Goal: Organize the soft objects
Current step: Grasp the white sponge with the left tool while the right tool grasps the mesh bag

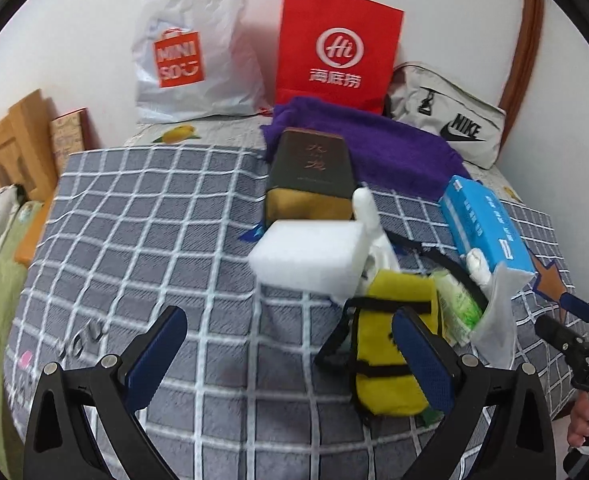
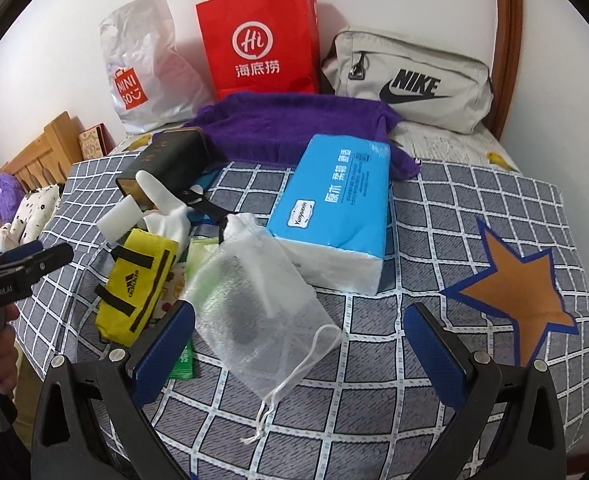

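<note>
A pile of soft things lies on the grey checked cloth (image 1: 134,220). A yellow Adidas pouch (image 1: 390,344) (image 2: 134,284), a white sponge block (image 1: 314,256) (image 2: 116,220), a white glove (image 1: 370,208) (image 2: 162,200), a green wipes pack (image 1: 458,300) (image 2: 198,248), a white mesh drawstring bag (image 2: 254,300) (image 1: 494,320), a blue tissue pack (image 2: 334,208) (image 1: 486,224) and a purple towel (image 1: 366,144) (image 2: 294,120). My left gripper (image 1: 290,352) is open above the cloth, its right finger over the yellow pouch. My right gripper (image 2: 302,348) is open just above the mesh bag.
A dark box (image 1: 310,168) (image 2: 166,156) lies by the towel. At the back wall stand a white Miniso bag (image 1: 190,48), a red paper bag (image 1: 334,48) and a grey Nike bag (image 2: 406,76). A wooden headboard (image 1: 10,148) is at the left.
</note>
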`<state>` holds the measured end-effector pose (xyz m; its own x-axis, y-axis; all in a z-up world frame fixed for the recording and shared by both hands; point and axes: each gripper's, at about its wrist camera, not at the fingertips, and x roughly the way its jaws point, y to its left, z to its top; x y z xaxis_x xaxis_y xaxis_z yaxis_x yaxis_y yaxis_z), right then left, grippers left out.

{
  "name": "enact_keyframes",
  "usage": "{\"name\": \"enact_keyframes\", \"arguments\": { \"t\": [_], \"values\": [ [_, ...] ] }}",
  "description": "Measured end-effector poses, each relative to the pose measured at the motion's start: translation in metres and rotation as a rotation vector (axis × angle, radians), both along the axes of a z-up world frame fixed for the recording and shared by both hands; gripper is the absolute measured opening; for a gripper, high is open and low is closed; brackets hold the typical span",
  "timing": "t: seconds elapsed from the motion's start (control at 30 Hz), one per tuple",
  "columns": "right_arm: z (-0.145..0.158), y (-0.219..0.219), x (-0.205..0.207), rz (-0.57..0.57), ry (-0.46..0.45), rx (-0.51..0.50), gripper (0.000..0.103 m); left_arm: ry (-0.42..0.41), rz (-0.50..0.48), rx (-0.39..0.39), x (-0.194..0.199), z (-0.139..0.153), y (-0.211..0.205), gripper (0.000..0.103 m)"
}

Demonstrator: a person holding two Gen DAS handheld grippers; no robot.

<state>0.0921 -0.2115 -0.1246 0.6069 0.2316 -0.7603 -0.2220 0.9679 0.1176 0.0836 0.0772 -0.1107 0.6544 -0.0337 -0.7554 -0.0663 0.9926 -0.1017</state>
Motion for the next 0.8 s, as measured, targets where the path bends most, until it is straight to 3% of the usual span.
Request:
{"name": "enact_keyframes", "arguments": {
  "t": [0.3,0.63,0.8],
  "values": [
    [-0.008,-0.004,0.012,0.053,0.005,0.049,0.103,0.017,-0.093,-0.059,0.045,-0.014,0.003,0.103],
    [-0.023,0.007,0.021,0.132,0.02,0.055,0.103,0.034,-0.133,-0.073,0.072,-0.033,0.009,0.103],
    [-0.037,0.018,0.031,0.163,0.061,0.05,0.103,0.042,-0.144,-0.101,0.077,-0.04,0.01,0.095]
  ]
}}
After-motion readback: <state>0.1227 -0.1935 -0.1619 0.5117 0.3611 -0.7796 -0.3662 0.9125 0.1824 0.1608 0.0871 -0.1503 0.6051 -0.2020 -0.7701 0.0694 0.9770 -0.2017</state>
